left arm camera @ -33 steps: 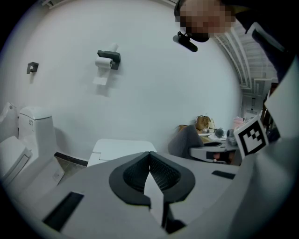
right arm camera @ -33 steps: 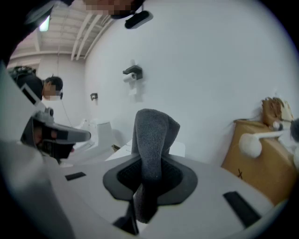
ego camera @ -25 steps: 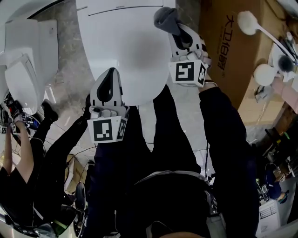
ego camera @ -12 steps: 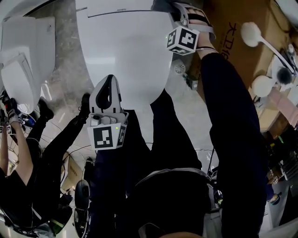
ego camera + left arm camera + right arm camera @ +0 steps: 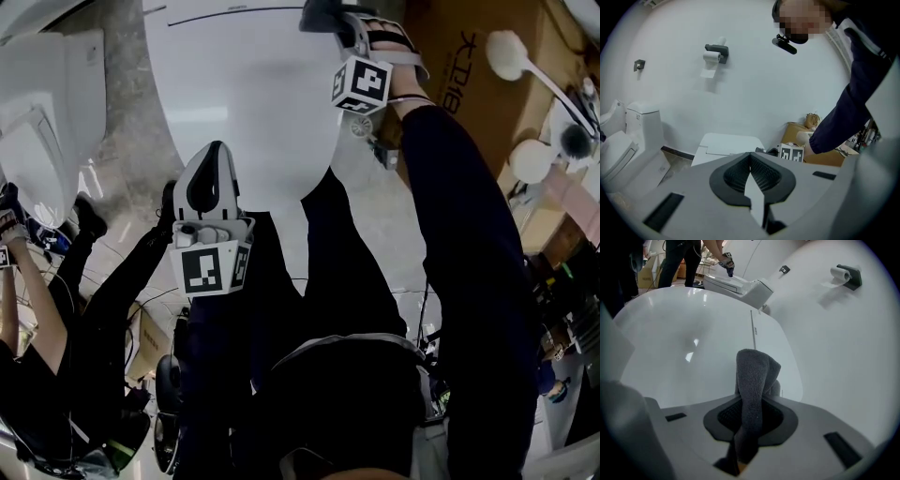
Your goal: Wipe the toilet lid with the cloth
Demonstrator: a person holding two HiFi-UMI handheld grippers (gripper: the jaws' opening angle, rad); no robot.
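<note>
The white toilet lid fills the top middle of the head view. My right gripper reaches over its far right part, shut on a dark grey cloth. In the right gripper view the cloth stands up past the jaw tips of that gripper, above the lid close to the seam with the tank. My left gripper hovers at the lid's near edge. Seen from its own camera, the left gripper is shut with nothing in it.
A second toilet stands at the left, with another person beside it. A cardboard box and white long-handled brushes are at the right. A toilet roll holder hangs on the wall behind the tank.
My right gripper has carried the cloth from the lid's right edge up toward its far end. The left gripper has drifted slightly forward.
</note>
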